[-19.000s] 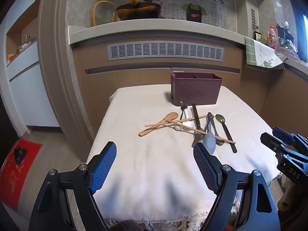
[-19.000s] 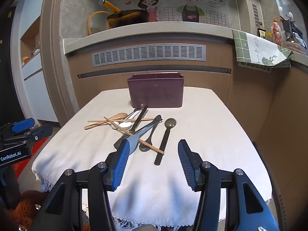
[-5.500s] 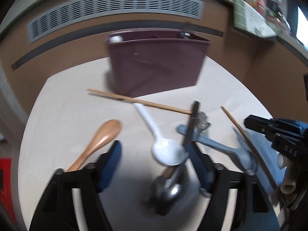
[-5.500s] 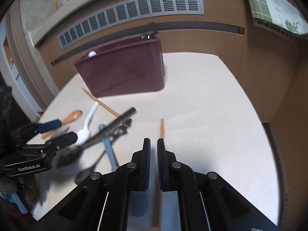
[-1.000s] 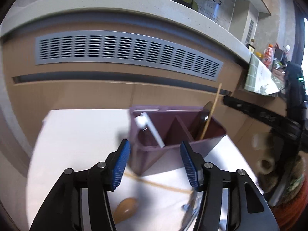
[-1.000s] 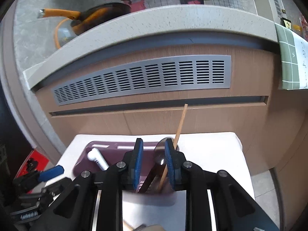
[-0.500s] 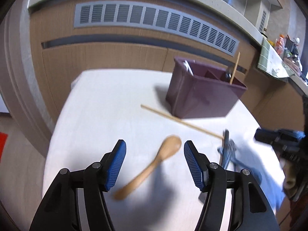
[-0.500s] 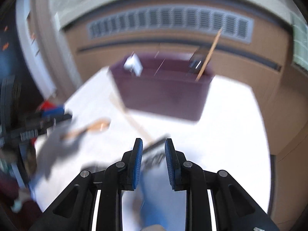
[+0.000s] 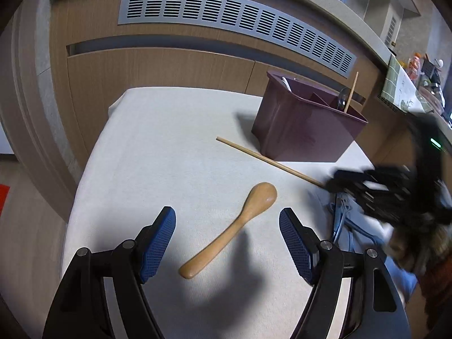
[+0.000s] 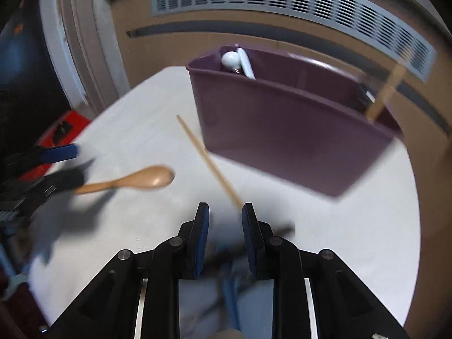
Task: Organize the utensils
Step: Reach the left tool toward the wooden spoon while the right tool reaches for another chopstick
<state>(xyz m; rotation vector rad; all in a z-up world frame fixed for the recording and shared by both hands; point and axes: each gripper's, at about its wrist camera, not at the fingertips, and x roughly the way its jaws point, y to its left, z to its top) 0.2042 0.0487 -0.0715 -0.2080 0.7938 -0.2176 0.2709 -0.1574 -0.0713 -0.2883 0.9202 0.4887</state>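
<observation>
The purple bin (image 9: 308, 130) sits toward the far edge of the cloth-covered table (image 9: 158, 152), with lots of bare cloth to its left. One chopstick (image 9: 268, 160) lies right along its front, and the wooden spoon (image 9: 234, 228) is nearer than that. The left gripper (image 9: 227, 243) is spread wide and holds nothing, hovering over the spoon's handle. The right gripper (image 10: 225, 220) is partly open and empty, over the chopstick's near end. Only the right view shows the white spoon (image 10: 240, 63) in the bin's left compartment clearly; the other chopstick (image 10: 385, 96) stands at its right end.
</observation>
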